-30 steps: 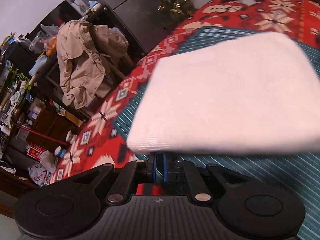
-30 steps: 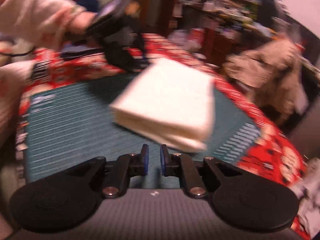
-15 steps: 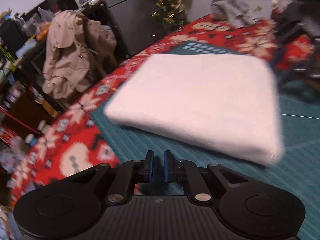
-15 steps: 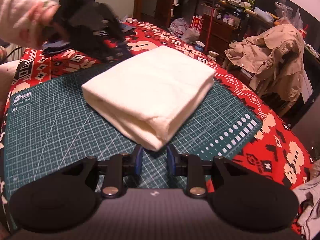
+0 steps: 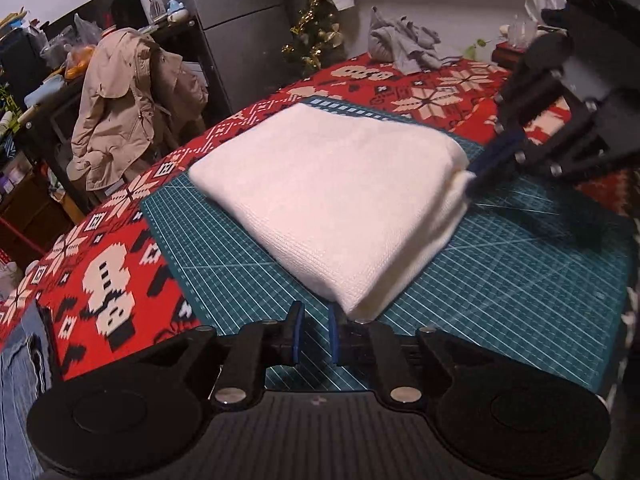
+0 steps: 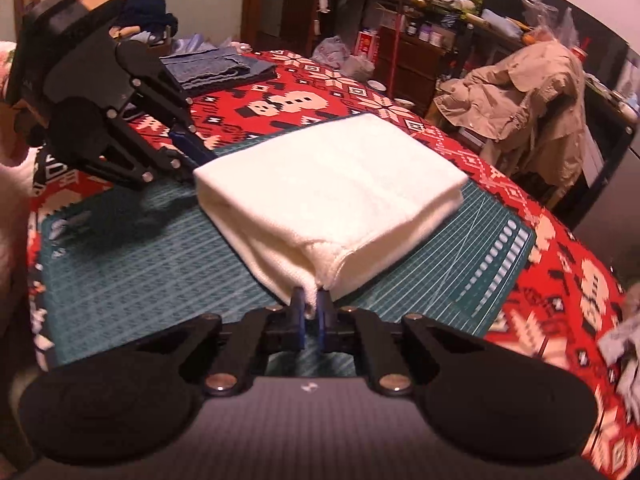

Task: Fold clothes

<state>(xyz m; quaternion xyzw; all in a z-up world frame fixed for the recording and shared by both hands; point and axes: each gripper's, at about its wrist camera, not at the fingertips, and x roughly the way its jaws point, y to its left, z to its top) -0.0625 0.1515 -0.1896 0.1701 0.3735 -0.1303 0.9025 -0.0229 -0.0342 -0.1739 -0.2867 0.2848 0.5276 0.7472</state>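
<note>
A folded white towel (image 5: 332, 200) (image 6: 328, 188) lies on the green cutting mat (image 5: 520, 280) (image 6: 140, 260). My right gripper (image 6: 311, 312) is shut on the towel's nearest corner, with cloth pinched between its blue pads. From the left wrist view, that right gripper (image 5: 474, 178) bites the towel's right corner. My left gripper (image 5: 314, 336) is all but shut, holding nothing, only mat showing in its narrow gap. It sits just off the towel's near corner. In the right wrist view the left gripper (image 6: 192, 148) hovers by the towel's far left corner.
A red patterned tablecloth (image 5: 112, 280) covers the table around the mat. Folded blue cloths (image 6: 216, 68) and a grey garment heap (image 5: 404, 46) lie at the table's far ends. A beige coat (image 5: 128, 108) hangs on a chair beyond the edge. Denim (image 5: 20, 380) lies near left.
The left gripper let go of the towel and drew back from it. The towel came down flat on the mat. The right gripper opened, then shut on the near corner.
</note>
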